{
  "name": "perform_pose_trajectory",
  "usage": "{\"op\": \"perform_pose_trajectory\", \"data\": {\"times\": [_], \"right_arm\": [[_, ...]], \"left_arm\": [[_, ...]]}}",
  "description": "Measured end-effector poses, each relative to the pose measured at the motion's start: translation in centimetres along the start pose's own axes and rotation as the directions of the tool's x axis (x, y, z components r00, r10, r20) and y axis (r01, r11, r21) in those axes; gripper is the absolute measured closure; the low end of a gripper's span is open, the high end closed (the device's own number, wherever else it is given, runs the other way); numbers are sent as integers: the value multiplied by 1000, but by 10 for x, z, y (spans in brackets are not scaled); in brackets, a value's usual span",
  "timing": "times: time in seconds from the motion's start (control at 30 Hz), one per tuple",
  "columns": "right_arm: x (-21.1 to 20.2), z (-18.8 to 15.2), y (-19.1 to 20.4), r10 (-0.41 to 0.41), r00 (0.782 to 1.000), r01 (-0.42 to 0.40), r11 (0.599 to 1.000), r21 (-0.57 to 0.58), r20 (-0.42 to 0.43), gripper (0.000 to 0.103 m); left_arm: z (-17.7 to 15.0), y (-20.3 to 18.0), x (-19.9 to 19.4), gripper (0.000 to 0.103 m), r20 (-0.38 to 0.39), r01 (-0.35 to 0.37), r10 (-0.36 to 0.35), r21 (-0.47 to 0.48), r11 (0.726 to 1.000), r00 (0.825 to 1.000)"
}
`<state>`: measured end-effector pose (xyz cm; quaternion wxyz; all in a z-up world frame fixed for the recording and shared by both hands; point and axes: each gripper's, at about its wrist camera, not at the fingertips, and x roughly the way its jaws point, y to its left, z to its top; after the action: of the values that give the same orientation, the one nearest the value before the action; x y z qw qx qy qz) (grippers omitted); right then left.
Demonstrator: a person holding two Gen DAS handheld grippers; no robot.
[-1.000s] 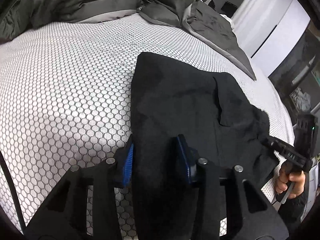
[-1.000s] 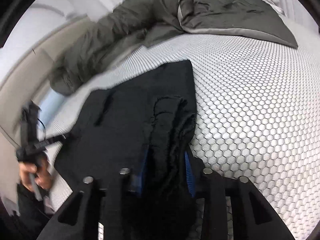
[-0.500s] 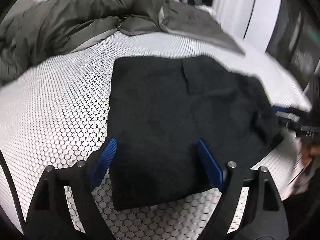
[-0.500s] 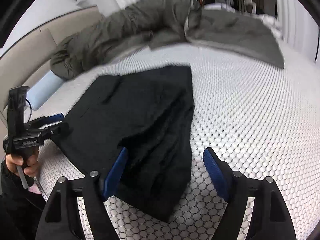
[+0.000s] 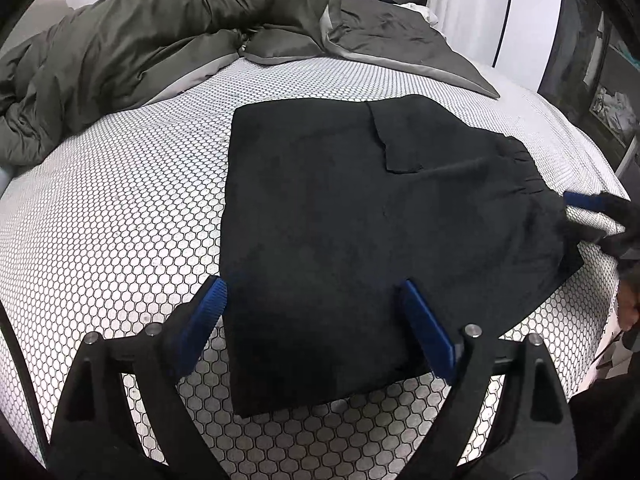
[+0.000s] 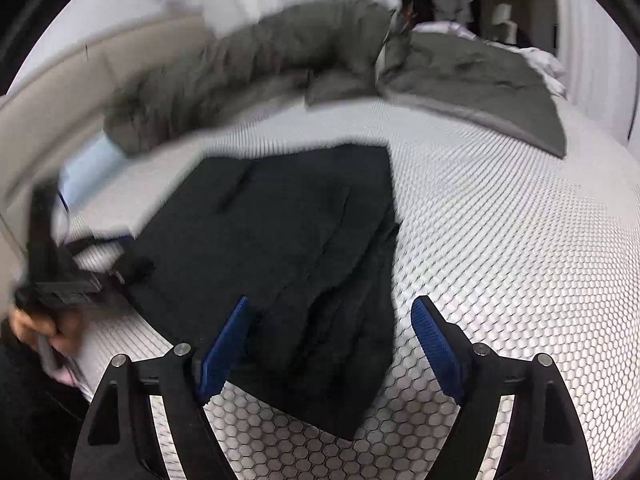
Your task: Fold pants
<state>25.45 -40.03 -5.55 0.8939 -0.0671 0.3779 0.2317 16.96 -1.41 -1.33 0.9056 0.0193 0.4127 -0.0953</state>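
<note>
The black pants (image 5: 360, 220) lie folded flat on the bed's honeycomb-patterned sheet (image 5: 112, 220). My left gripper (image 5: 316, 304) is open and empty, hovering over the near edge of the pants. My right gripper (image 6: 332, 324) is open and empty, above the bunched waistband end of the pants (image 6: 288, 248). The right gripper also shows in the left wrist view (image 5: 588, 216) at the far right edge of the pants, and the left gripper shows blurred in the right wrist view (image 6: 80, 264) at the left.
A rumpled grey-green duvet (image 5: 160, 40) lies across the back of the bed. A beige headboard (image 6: 60, 112) and a light blue pillow (image 6: 92, 160) are at the left of the right wrist view. The bed edge (image 5: 592, 320) is by the right gripper.
Both grippers let go of the pants and opened wide, then pulled back a little. The pants now lie flat on the sheet.
</note>
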Motion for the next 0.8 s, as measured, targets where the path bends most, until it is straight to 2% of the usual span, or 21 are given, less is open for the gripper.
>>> {"op": "perform_pose_trajectory", "data": {"times": [0.07, 0.13, 0.27, 0.37, 0.4, 0.43, 0.47, 0.5, 0.57, 0.67, 0.73, 0.8], "right_arm": [[15, -6, -3, -81, 995, 80, 997, -15, -60, 19], [13, -5, -14, -82, 994, 84, 996, 27, -72, 18], [-17, -10, -19, -146, 989, 145, 988, 48, 26, 18], [-41, -26, -13, -99, 988, 92, 994, 62, 121, 15], [-48, -31, -8, -92, 984, 85, 995, 49, 155, 12], [-55, -30, -1, -85, 979, 79, 996, 36, 185, 7], [-64, -35, 6, -66, 972, 62, 998, 21, 228, 3], [-70, -37, 9, -47, 966, 45, 999, 13, 256, 0], [-81, -40, 20, 1, 952, -1, 1000, 1, 307, 0], [-91, -49, 31, 31, 939, -34, 999, 3, 343, 0], [-94, -53, 36, 46, 932, -47, 999, -5, 359, 0], [-92, -55, 42, 31, 933, -25, 999, -21, 359, 0]], "left_arm": [[-1, 2, 2, 15, -5, 3, -3, 4, 1000, 1000], [0, 6, 2, 15, -3, 2, -2, -6, 1000, 1000], [-1, 11, -15, 15, 65, -17, 17, -1, 1000, 998], [-6, 7, -41, 14, 152, -29, 28, 5, 1000, 988], [-8, 6, -50, 10, 185, -27, 26, 5, 1000, 982], [-12, 3, -61, 3, 221, -23, 21, 5, 1000, 975], [-18, 0, -70, 0, 253, -23, 21, 5, 1000, 967], [-24, -3, -80, 0, 284, -20, 17, 7, 1000, 959], [-35, -7, -92, 0, 319, -19, 18, 2, 1000, 948], [-55, -7, -106, 0, 375, -7, 26, -50, 999, 927], [-64, -7, -108, 0, 384, -9, 36, -70, 997, 923], [-69, -9, -109, 0, 390, -24, 49, -70, 997, 919]]}}
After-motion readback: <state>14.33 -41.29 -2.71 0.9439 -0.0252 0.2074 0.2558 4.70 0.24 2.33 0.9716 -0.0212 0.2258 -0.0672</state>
